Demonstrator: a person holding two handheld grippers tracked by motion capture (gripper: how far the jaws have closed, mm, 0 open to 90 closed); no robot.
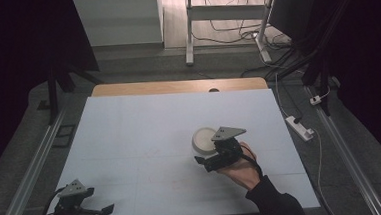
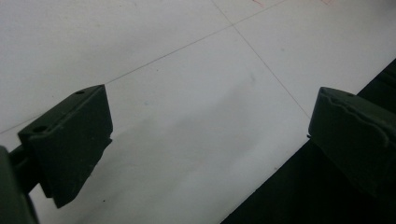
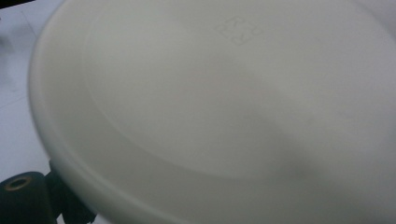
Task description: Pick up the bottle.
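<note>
A white round dish sits on the white mat, right of centre. My right gripper is at its near rim, held by a hand that comes in from the bottom. In the right gripper view the dish is very close, with a small square mark on its surface. One black fingertip sits under its rim at the lower left and the other jaw is hidden. My left gripper rests at the mat's near left corner, open and holding nothing.
The mat's front edge runs just under the left gripper's jaws, with darkness beyond it. A wooden table edge shows past the mat. A power strip and cables lie on the floor to the right.
</note>
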